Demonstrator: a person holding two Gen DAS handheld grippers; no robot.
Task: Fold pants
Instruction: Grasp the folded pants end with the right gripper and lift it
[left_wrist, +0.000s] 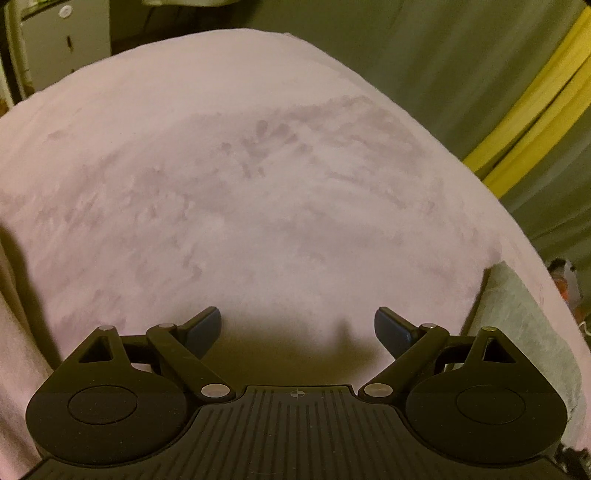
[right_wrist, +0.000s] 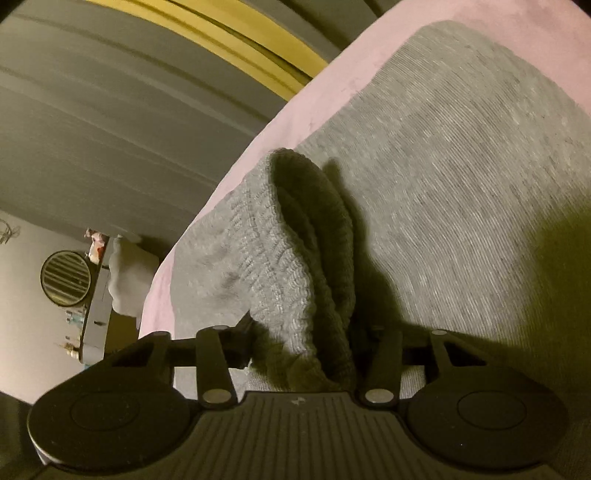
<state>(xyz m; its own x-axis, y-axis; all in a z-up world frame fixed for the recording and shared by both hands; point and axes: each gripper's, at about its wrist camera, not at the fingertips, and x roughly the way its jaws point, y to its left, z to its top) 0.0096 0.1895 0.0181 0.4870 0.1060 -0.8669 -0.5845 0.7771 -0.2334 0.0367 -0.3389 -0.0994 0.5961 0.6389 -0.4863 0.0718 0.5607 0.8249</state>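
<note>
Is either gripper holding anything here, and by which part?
The right gripper is shut on the grey pants, pinching the ribbed cuff. The left gripper is open and empty above the pink blanket.

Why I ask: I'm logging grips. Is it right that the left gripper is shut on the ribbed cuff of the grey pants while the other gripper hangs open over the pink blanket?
Sides are swapped. The right wrist view shows the right gripper shut on the ribbed cuff of the grey pants. The left wrist view shows the left gripper open over the pink blanket.

Both wrist views close above pink blanket (left_wrist: 258, 184).
</note>
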